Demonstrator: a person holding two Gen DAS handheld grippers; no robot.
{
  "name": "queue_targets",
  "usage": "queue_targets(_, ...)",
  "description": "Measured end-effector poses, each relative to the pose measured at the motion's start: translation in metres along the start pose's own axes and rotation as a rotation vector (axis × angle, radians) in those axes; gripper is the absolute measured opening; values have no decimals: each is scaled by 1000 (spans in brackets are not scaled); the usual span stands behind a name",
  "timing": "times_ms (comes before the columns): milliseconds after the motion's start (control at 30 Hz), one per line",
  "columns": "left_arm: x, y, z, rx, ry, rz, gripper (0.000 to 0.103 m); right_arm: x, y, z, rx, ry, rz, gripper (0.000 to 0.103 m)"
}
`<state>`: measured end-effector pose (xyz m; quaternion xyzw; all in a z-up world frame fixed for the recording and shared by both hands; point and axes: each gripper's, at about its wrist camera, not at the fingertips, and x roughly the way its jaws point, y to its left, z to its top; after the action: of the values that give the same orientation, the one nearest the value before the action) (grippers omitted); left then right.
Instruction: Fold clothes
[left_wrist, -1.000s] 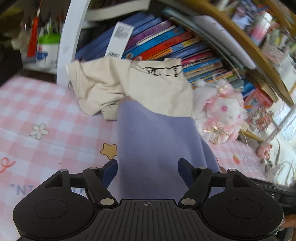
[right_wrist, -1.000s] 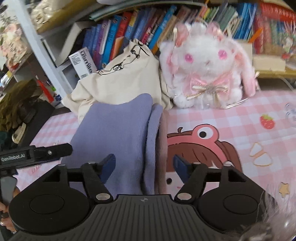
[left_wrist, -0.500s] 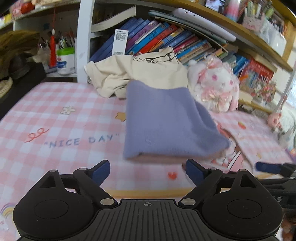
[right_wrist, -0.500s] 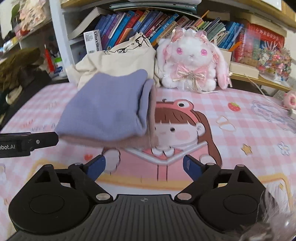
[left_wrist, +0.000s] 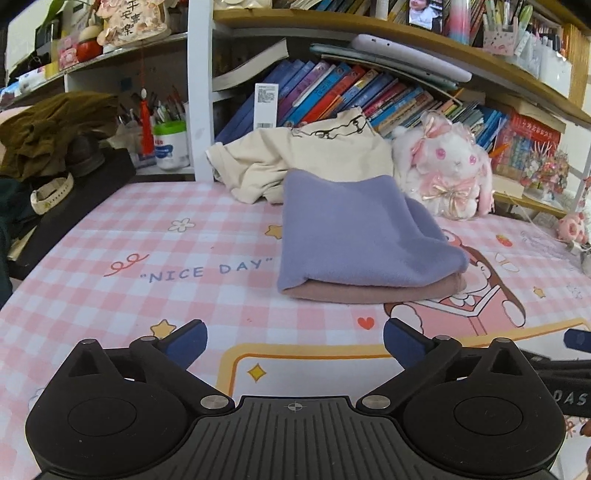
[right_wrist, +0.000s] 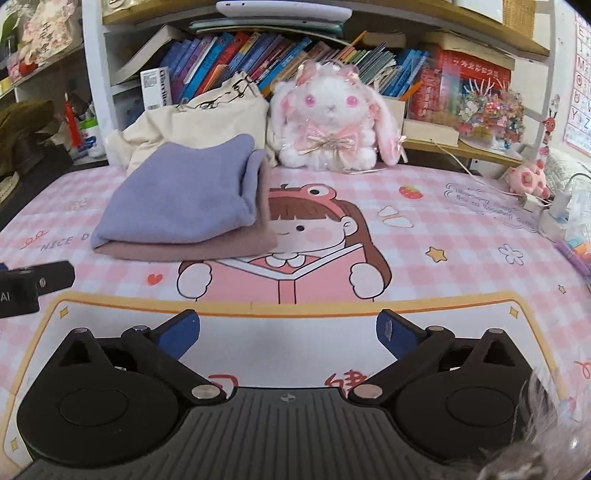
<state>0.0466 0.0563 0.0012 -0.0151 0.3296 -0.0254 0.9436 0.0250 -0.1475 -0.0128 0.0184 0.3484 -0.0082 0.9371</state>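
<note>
Tongs: I see left tongs (left_wrist: 293, 338) and right tongs (right_wrist: 288, 328) both spread, empty.
Folded garment (left_wrist: 354, 236): soft, light, probably fleece; I'd grip the near folded edge.

A white and pink plush bunny (right_wrist: 330, 122) sits at the back of the pink checked surface (left_wrist: 110, 236), against a shelf of leaning books (right_wrist: 236, 55). A white jar with a green lid (left_wrist: 170, 144) stands left, beside a red tassel (left_wrist: 146, 122).
</note>
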Motion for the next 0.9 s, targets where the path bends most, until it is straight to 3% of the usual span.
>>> queue_targets(900,4,-4,-1,26,11,-30,103,1,0,4,7,3,19,103)
